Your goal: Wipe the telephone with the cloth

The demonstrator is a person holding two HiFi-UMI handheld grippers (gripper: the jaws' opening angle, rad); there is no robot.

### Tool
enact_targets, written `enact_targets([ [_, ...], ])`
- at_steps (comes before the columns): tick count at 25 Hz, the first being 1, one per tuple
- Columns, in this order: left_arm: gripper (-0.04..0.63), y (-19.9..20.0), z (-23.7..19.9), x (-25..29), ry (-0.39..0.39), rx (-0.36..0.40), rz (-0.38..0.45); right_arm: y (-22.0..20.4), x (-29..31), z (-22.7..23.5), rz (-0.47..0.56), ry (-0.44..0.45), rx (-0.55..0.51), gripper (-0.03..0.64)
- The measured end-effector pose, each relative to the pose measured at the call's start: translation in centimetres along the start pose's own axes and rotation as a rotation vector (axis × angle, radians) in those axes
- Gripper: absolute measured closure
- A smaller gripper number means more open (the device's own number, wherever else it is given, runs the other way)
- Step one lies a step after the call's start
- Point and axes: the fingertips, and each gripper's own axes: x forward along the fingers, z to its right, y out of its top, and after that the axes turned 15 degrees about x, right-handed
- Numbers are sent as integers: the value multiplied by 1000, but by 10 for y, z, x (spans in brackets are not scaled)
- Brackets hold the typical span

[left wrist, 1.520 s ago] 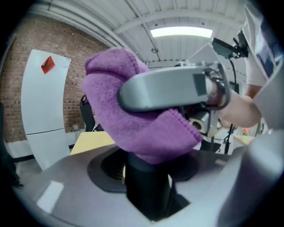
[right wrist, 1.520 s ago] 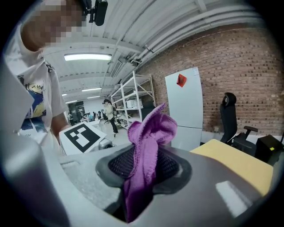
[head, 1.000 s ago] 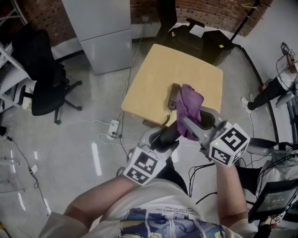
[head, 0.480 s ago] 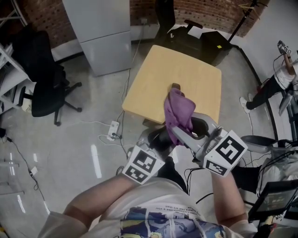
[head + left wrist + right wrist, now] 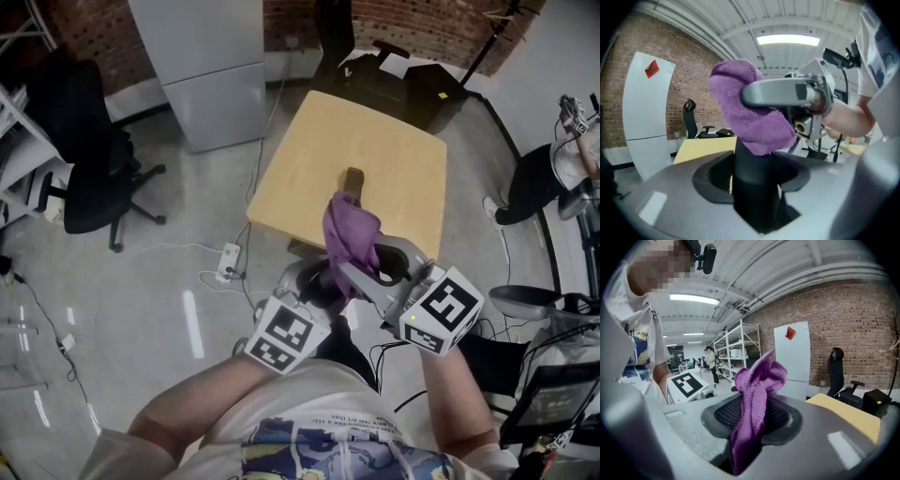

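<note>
Inside clamped right gripper (image 5: pixel 748 430), purple cloth (image 5: pixel 757 380)

- Your left gripper (image 5: pixel 757 199) has its jaws closed on a black handset (image 5: pixel 754 164), which stands upright between them.
- A purple cloth (image 5: pixel 743 115) sits bunched over the handset's top end, touching it.
- Your right gripper (image 5: pixel 761 93) reaches in from the right, with one grey jaw across the cloth.
- Behind them are a yellow table (image 5: pixel 705 147), a white cabinet (image 5: pixel 647 112) and a brick wall (image 5: pixel 696 79).
</note>
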Motion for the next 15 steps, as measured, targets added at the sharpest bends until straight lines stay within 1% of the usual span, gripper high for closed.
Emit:
enact_targets([
  [4,344,0,-4,-2,-1,-19,-2,14,-7,24,7,-47,0,505],
  [10,344,-8,-3,-2,2,-40,2,20,-17,50,30,-103,-10,505],
  [13,344,-9,-3,0,4,-50,2,24,-24,50,47,-105,-12,505],
  [15,344,-11,-4,1,7,-57,2,26,-25,43,57,-86,-15,505],
])
